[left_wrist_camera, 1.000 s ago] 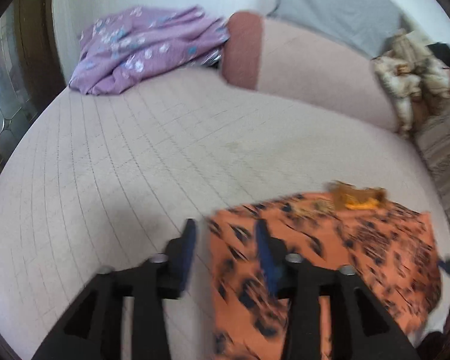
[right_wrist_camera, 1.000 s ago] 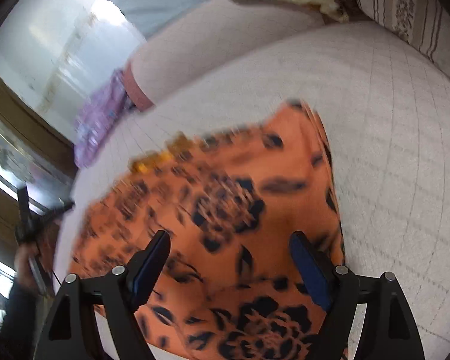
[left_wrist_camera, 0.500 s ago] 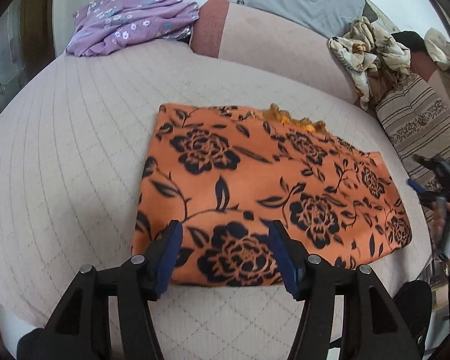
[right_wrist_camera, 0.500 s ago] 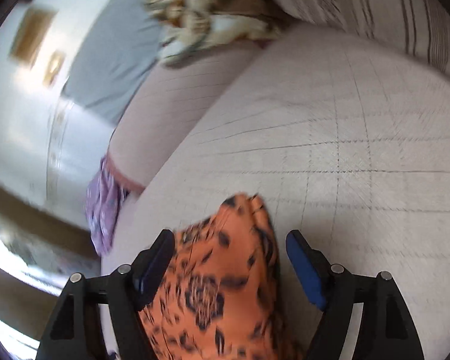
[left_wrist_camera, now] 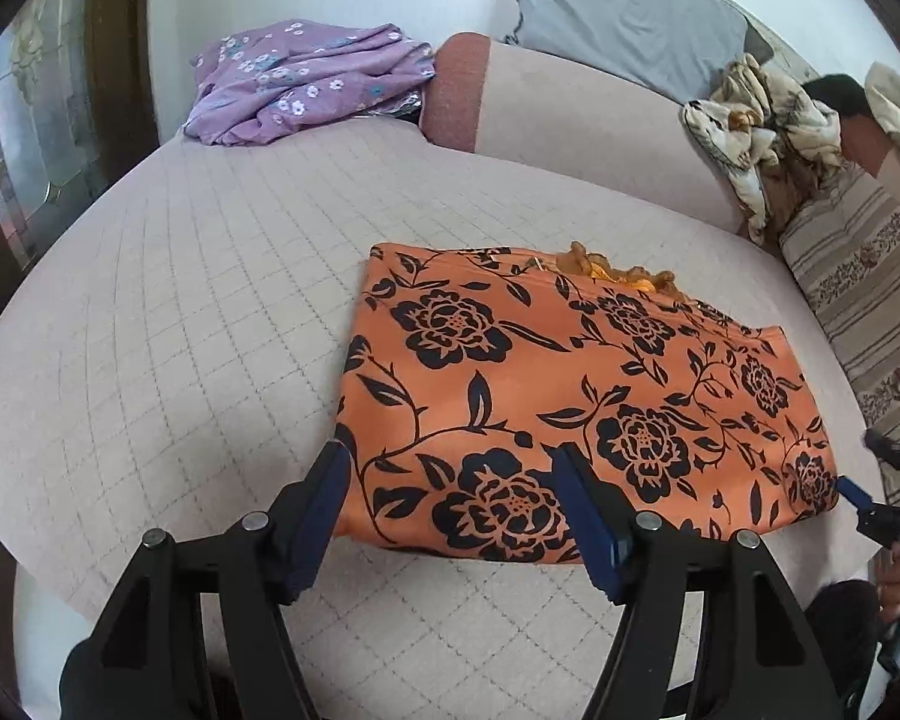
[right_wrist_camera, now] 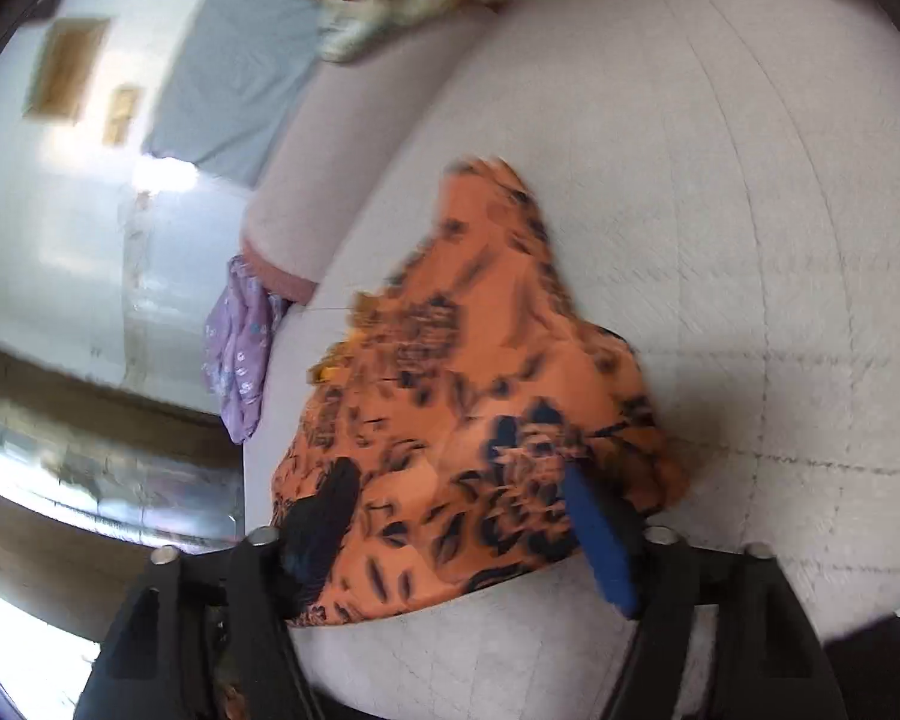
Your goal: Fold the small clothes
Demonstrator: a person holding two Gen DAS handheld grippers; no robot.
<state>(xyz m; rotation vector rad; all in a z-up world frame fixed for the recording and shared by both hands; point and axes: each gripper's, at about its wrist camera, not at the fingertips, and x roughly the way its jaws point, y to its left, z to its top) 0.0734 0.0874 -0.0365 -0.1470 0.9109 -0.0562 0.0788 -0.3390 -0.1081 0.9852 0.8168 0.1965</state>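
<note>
An orange cloth with black flowers (left_wrist_camera: 570, 384) lies folded flat on the pale quilted sofa seat (left_wrist_camera: 210, 312). My left gripper (left_wrist_camera: 450, 480) is open and empty, its blue pads just above the cloth's near left corner. In the right wrist view, which is blurred, the same orange cloth (right_wrist_camera: 474, 396) fills the middle and my right gripper (right_wrist_camera: 456, 498) is open over its near end. The right gripper also shows in the left wrist view (left_wrist_camera: 870, 504) at the cloth's right corner.
A purple flowered garment (left_wrist_camera: 306, 84) lies at the back left of the seat. A grey cushion (left_wrist_camera: 630, 18), a crumpled beige cloth (left_wrist_camera: 762, 126) and a striped cushion (left_wrist_camera: 870, 300) are at the back and right. A dark door frame (left_wrist_camera: 120, 48) stands on the left.
The left gripper has drawn back from the cloth and steadied over its near left corner. The right gripper has swung back over the cloth's near end. Both stay open.
</note>
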